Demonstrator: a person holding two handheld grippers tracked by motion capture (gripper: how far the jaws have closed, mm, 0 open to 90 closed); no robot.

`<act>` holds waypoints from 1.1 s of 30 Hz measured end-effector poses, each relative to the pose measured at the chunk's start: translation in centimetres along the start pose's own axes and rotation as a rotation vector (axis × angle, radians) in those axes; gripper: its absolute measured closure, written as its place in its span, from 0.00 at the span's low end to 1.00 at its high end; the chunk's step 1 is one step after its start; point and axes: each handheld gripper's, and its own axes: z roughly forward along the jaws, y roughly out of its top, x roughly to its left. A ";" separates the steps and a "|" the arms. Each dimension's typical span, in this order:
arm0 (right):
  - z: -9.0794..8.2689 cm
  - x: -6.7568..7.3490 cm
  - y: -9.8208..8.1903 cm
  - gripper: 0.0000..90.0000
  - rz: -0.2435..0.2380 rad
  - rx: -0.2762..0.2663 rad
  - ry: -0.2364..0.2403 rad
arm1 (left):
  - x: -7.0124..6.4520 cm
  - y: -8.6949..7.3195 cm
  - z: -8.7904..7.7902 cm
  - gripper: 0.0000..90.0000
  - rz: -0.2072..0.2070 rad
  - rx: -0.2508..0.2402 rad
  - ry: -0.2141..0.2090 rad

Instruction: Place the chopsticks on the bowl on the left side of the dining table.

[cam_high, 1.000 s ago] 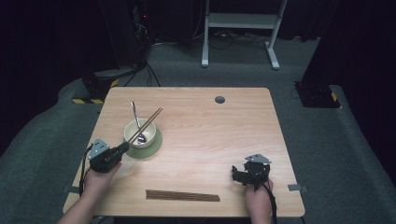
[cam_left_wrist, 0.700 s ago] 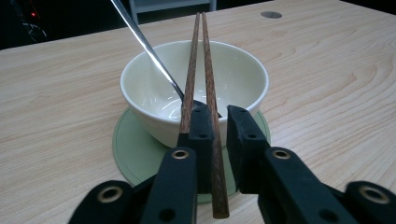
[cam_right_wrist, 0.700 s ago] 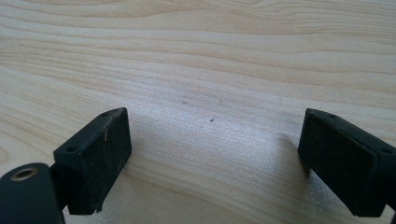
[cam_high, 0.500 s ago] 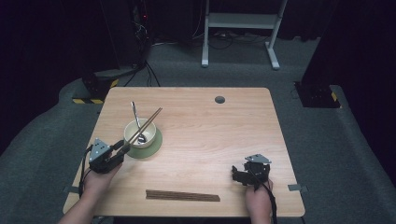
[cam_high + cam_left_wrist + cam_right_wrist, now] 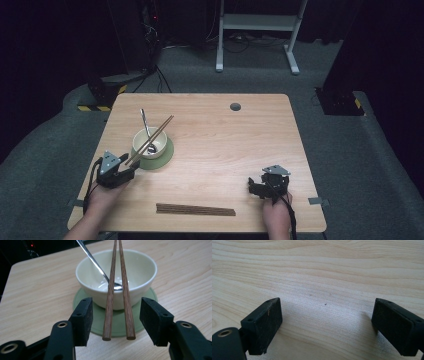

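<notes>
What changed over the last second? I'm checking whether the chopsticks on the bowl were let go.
The left gripper has just been opening: its fingers now stand clear on either side of the chopsticks, which rest across the bowl untouched. The hand drew back slightly. The bowl, spoon, green mat, second chopstick pair and right gripper stayed put.

Glossy ceramic bowl [image 5: 117, 272], matt wooden chopsticks [image 5: 117, 290].

This looks like a lab or recording studio: a bare wooden table [image 5: 210, 150] stands on grey carpet [image 5: 340, 150] amid black curtains. Beyond the left claw [image 5: 131, 169] sit cabled equipment [image 5: 150, 30], hazard-striped floor stands [image 5: 100, 97] and a white frame [image 5: 257, 30].
</notes>
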 end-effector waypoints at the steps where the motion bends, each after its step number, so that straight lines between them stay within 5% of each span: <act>1: 0.0 0.0 0.0 0.10 0.000 0.000 0.000 | -0.1 -0.1 0.1 0.54 0.006 0.004 0.001; 5: 0.0 0.0 0.0 0.10 0.000 0.000 0.000 | -0.1 -0.2 0.3 0.64 -0.001 0.007 0.022; 18: 0.0 0.0 0.0 0.10 -0.001 0.000 0.000 | 0.1 -0.3 0.0 0.83 -0.035 -0.034 -0.025; 33: 0.0 0.0 0.0 0.10 -0.002 0.000 0.000 | -0.3 -0.3 -0.5 0.84 -0.039 -0.050 -0.093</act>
